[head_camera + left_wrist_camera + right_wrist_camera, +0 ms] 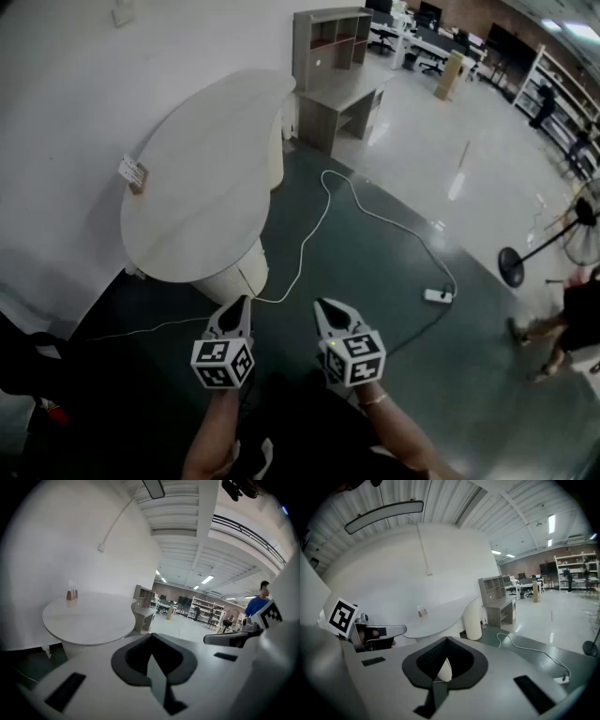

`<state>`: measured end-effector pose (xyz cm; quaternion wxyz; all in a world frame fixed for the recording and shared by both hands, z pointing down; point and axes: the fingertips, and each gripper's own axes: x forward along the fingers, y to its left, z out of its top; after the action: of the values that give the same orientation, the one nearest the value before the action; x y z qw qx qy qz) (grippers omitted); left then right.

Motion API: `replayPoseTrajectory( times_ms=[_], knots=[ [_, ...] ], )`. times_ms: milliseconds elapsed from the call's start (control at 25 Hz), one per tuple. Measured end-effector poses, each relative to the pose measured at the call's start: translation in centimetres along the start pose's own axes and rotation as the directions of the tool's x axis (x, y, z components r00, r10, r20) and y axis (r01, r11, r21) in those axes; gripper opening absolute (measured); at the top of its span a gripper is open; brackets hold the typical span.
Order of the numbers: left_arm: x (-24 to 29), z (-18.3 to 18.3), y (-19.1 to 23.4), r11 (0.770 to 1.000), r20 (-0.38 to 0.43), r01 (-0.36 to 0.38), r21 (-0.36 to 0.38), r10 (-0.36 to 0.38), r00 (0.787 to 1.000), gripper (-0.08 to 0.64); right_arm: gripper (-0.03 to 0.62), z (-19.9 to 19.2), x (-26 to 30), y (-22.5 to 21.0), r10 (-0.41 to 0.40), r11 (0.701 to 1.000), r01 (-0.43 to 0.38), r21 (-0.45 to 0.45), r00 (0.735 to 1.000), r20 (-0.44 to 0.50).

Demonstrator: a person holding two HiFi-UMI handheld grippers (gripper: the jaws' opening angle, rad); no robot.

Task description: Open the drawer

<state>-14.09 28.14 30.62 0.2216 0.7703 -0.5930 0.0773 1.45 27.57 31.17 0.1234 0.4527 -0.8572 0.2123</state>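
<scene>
No drawer front shows clearly in any view. A white oval table (pixel 202 178) stands against the wall ahead, on a pale pedestal (pixel 242 270). Beyond it is a grey desk with shelves (pixel 333 70). My left gripper (pixel 242 302) and right gripper (pixel 321 305) hang side by side in the air, short of the table and touching nothing. In the left gripper view the left gripper (pixel 151 637) has its jaws together and empty, facing the table (pixel 89 618). The right gripper (pixel 447 640) is likewise shut on nothing, with the table (pixel 440 616) ahead of it.
A small card holder (pixel 133 172) stands at the table's wall side. A white cable (pixel 319 216) runs over the dark floor to a power strip (pixel 438 295). A standing fan (pixel 562 239) and a person (pixel 572 323) are at the right.
</scene>
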Motion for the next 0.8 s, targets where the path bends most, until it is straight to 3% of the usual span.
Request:
replayPoseTrajectory(
  times_ms=[200, 440, 800],
  knots=[
    [-0.1, -0.1, -1.2, 1.0, 0.002, -0.004, 0.004, 0.004, 1.0, 0.003, 0.003, -0.1, -0.8, -1.4, 0.001, 1.0, -0.001, -0.012, 1.0, 0.011],
    [0.2, -0.3, -2.4, 1.0, 0.003, -0.005, 0.008, 0.005, 1.0, 0.003, 0.003, 0.3, -1.5, -2.3, 0.012, 0.999, -0.013, 0.037, 1.0, 0.028],
    [0.8, -1.4, -4.7, 0.999, 0.005, -0.036, 0.009, 0.036, 0.999, 0.003, 0.003, 0.3, -2.7, -4.6, 0.037, 0.999, -0.037, -0.006, 0.999, 0.036]
  ],
)
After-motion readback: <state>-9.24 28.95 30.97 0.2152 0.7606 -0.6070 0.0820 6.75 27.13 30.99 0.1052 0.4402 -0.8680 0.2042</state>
